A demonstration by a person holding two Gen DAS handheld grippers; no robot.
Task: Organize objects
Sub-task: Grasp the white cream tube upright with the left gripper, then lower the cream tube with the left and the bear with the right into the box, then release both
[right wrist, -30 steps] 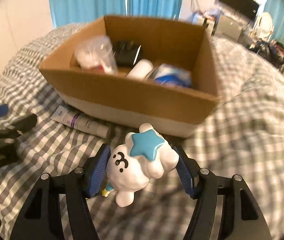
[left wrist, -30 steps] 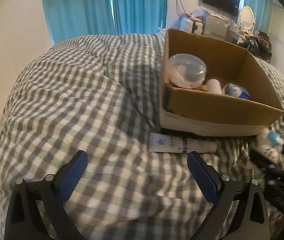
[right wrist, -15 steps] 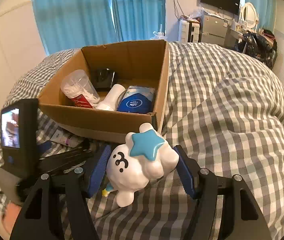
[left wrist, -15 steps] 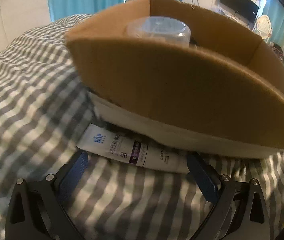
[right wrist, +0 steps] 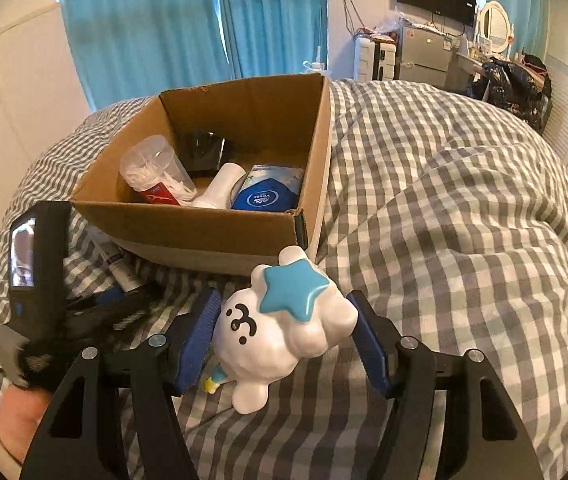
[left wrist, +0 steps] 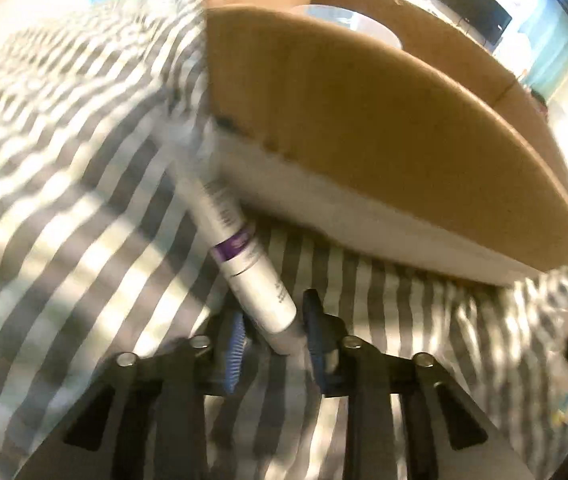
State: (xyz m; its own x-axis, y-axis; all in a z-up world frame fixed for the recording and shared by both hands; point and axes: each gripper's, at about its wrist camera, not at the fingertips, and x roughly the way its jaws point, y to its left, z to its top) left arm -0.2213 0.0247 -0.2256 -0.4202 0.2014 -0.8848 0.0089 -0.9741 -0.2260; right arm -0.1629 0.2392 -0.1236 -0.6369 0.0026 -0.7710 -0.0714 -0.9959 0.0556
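Down onto the checked bed cover (left wrist: 64,184) has come the left gripper (left wrist: 272,344), and its jaws, wide apart a moment ago, have just been closing around the cap end of the white cream tube (left wrist: 244,264). That tube, which lay flat along the foot of the cardboard box (left wrist: 383,128), now slants up from the lower middle of the frame toward the box's near corner, so it looks pinched and partly lifted. In the right wrist view, the right gripper (right wrist: 284,340) has pulled back from the box, jaws clenched on the white cloud figure with a blue star (right wrist: 284,320), low and central. Both items seem ready for the box (right wrist: 220,236), which already holds a cotton swab tub (right wrist: 156,172) and a blue pack (right wrist: 268,196).
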